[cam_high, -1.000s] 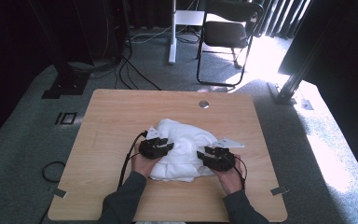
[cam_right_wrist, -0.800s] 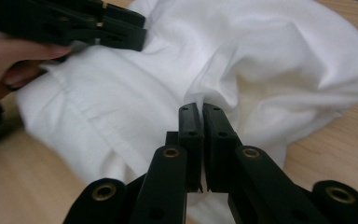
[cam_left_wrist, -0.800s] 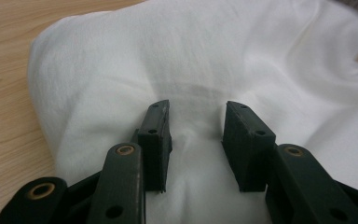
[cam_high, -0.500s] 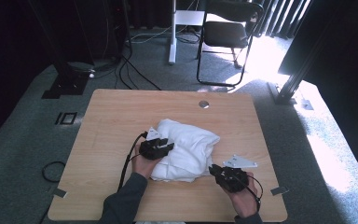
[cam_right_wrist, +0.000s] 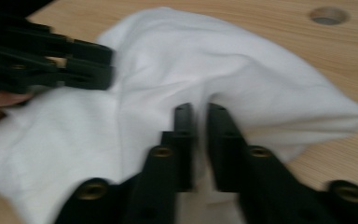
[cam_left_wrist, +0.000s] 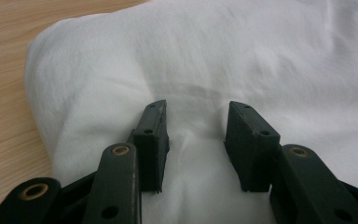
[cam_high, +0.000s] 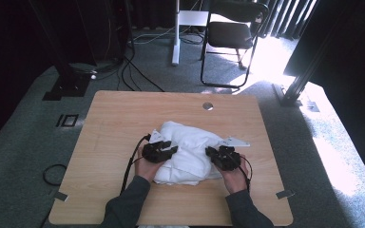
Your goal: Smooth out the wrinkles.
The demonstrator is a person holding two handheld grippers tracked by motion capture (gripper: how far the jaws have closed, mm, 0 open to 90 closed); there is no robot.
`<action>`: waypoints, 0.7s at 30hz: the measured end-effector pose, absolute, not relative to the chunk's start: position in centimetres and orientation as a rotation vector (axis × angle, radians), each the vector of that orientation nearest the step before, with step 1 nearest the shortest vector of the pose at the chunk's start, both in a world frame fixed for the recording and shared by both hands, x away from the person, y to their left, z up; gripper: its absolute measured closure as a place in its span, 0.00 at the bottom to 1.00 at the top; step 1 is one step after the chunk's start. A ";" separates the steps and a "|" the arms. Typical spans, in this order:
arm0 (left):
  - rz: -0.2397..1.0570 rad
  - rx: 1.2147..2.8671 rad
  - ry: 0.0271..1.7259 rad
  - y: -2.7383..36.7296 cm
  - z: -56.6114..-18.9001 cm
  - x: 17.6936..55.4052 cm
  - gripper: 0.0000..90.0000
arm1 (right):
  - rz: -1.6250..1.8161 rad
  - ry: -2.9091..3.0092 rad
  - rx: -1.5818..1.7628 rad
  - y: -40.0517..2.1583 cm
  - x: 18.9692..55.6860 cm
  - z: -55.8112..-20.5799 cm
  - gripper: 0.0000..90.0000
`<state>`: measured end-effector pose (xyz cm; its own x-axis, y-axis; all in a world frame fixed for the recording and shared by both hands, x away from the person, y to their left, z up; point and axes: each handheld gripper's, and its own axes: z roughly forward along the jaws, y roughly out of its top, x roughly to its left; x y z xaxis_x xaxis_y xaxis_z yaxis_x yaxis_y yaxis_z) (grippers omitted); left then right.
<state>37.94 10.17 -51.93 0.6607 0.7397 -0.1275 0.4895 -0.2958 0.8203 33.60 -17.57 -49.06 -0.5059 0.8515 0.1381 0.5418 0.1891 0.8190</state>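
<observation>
A: From the high view, what lies on the worktop (cam_high: 119, 123)?

B: A bunched white cloth (cam_high: 190, 147) sits a little toward the person's edge of the middle. The left gripper (cam_high: 167, 151) rests on its left side and the right gripper (cam_high: 215, 154) on its right edge. A small pale tag or corner of fabric (cam_high: 235, 141) pokes out on the right, and a round hole (cam_high: 208, 106) is set in the wood farther back. This view is too distant to read the jaws.

A: And the left gripper view?

B: Its jaws stand apart over the cloth (cam_left_wrist: 242, 60), with a low ridge of fabric rising between the pads (cam_left_wrist: 156, 135). The pads do not press on it, so that gripper (cam_left_wrist: 198, 109) is released. Bare wood shows at the left.

A: The right gripper view?

B: Blurred, but the right gripper (cam_right_wrist: 199, 109) has its jaws drawn nearly together, having just been closing, clenched on a thin pinch of the cloth (cam_right_wrist: 261, 84). It also shows the left gripper (cam_right_wrist: 74, 63) at upper left, lying on the cloth, and the hole (cam_right_wrist: 328, 15) beyond.
</observation>
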 end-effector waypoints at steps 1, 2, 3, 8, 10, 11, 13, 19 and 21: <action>0.342 1.960 0.958 10.2 -51.9 38.0 0.66 | 1.231 2.092 1.325 -17.9 33.3 -48.9 1.00; 0.337 1.955 0.957 10.2 -52.0 38.0 0.66 | 1.251 2.053 1.343 -18.5 32.9 -48.6 1.00; 0.332 1.954 0.952 10.2 -51.9 38.0 0.66 | 1.270 2.017 1.359 -19.1 32.4 -48.3 1.00; 0.330 1.968 0.928 9.6 -51.9 37.7 0.66 | 1.191 2.043 1.395 -20.2 31.4 -49.6 1.00; 0.331 1.967 0.934 9.5 -51.8 37.6 0.65 | 1.121 2.067 1.428 -20.1 31.7 -51.0 0.99; 0.331 1.963 0.935 9.5 -51.8 37.5 0.64 | 1.073 2.080 1.453 -20.2 31.9 -51.6 0.95; 0.321 1.960 0.932 9.7 -51.7 37.5 0.63 | 1.086 2.053 1.490 -20.6 31.8 -51.8 0.78; 0.328 1.960 0.940 9.3 -51.5 37.1 0.61 | 1.227 1.996 1.286 -19.3 29.2 -48.1 0.60; 0.323 1.953 0.942 9.3 -51.4 36.9 0.59 | 1.253 2.057 1.215 -18.0 28.5 -47.7 0.57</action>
